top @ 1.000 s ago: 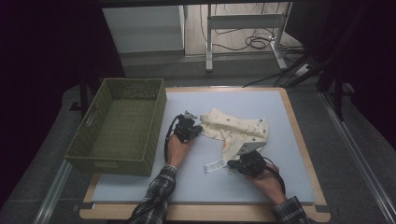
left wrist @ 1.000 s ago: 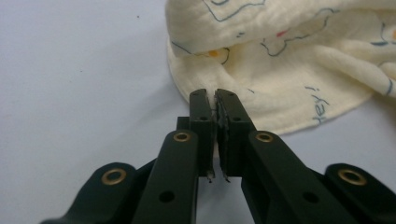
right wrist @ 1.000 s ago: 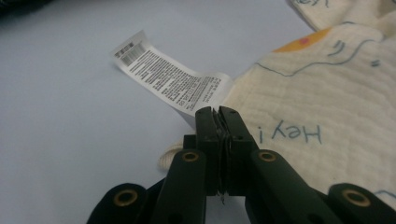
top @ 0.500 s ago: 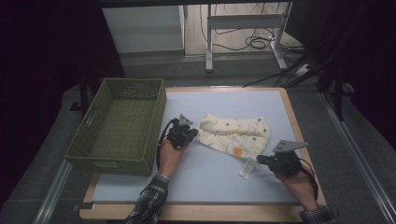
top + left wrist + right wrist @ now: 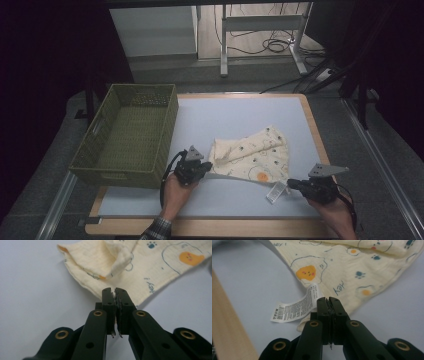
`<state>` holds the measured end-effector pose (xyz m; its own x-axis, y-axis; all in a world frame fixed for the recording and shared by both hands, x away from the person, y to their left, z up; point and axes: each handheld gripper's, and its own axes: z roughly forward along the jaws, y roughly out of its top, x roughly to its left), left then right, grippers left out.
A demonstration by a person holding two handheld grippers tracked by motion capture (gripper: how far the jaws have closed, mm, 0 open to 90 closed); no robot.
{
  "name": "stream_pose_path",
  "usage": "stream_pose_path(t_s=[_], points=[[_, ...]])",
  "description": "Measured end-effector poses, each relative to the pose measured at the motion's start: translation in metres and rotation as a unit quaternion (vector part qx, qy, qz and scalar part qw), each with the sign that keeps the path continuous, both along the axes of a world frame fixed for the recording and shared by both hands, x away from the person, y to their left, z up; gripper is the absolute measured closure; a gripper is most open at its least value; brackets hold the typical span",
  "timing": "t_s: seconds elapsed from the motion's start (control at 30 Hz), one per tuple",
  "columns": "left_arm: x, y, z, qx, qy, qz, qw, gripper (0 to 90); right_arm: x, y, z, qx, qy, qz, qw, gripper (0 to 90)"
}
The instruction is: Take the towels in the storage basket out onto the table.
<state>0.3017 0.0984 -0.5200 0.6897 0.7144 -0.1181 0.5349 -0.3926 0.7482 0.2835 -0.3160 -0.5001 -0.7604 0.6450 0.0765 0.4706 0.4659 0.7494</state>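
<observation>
A cream cloth (image 5: 252,155) printed with chicks and paw marks lies partly folded on the pale blue table top (image 5: 235,115). My left gripper (image 5: 205,168) is at the cloth's near left corner. In the left gripper view, this gripper (image 5: 115,293) is shut on the edge of the cloth (image 5: 155,270). My right gripper (image 5: 292,184) is at the near right corner. In the right gripper view it (image 5: 328,301) is shut on the hem of the cloth (image 5: 342,267), beside a white care label (image 5: 294,307). The label (image 5: 276,192) rests on the table.
A green woven basket (image 5: 125,172) stands at the left, close to my left hand. The table's wooden rim (image 5: 315,135) runs along the right and the front. A desk frame and cables (image 5: 270,45) are on the floor beyond the table.
The left gripper has come nearer and a little left, the right gripper has gone right. The cloth between them has been pulled wider, and its label now lies in the open.
</observation>
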Motion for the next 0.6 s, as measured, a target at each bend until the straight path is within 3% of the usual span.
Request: stream_pose_path(t_s=[0.07,0.13,0.2,0.23,0.27,0.43,0.5,0.53,0.57,0.6], points=[[-0.01,0.002,-0.004,0.0,0.009,-0.007,0.9999,84.9,-0.007,0.001,-0.003,-0.002,0.005,0.009,0.9999,87.3],[-0.015,0.004,-0.005,0.002,0.001,-0.004,1.0,72.1,-0.011,0.002,-0.007,-0.01,0.011,0.012,0.9998,86.0],[-0.014,0.005,-0.003,-0.004,0.0,-0.006,1.0,68.9,-0.012,0.001,-0.007,-0.01,0.014,0.011,0.9998,83.5],[-0.011,0.007,0.003,-0.027,-0.004,-0.012,0.9996,66.4,-0.011,0.0,-0.006,-0.008,0.015,0.008,0.9998,82.2],[-0.009,0.006,0.006,-0.034,-0.005,-0.018,0.9992,63.8,-0.01,-0.001,-0.004,-0.006,0.013,0.005,0.9999,79.9],[0.004,-0.009,0.012,-0.01,-0.013,-0.028,0.9995,57.0,0.0,-0.004,0.004,0.004,-0.004,-0.01,0.9999,74.5],[0.017,-0.023,0.007,0.009,-0.002,-0.039,0.9992,58.7,0.005,-0.002,0.002,0.01,-0.004,-0.015,0.9998,73.1],[0.017,-0.023,0.007,0.009,-0.002,-0.039,0.9992,64.7,0.005,-0.002,0.002,0.01,-0.004,-0.015,0.9998,73.1],[0.027,-0.03,0.004,0.036,-0.003,-0.048,0.9982,70.8,0.009,0.001,-0.003,0.015,-0.001,-0.016,0.9998,71.8],[0.027,-0.03,0.004,0.036,-0.003,-0.048,0.9982,79.7,0.011,0.003,-0.006,0.014,-0.001,-0.015,0.9998,70.7]])
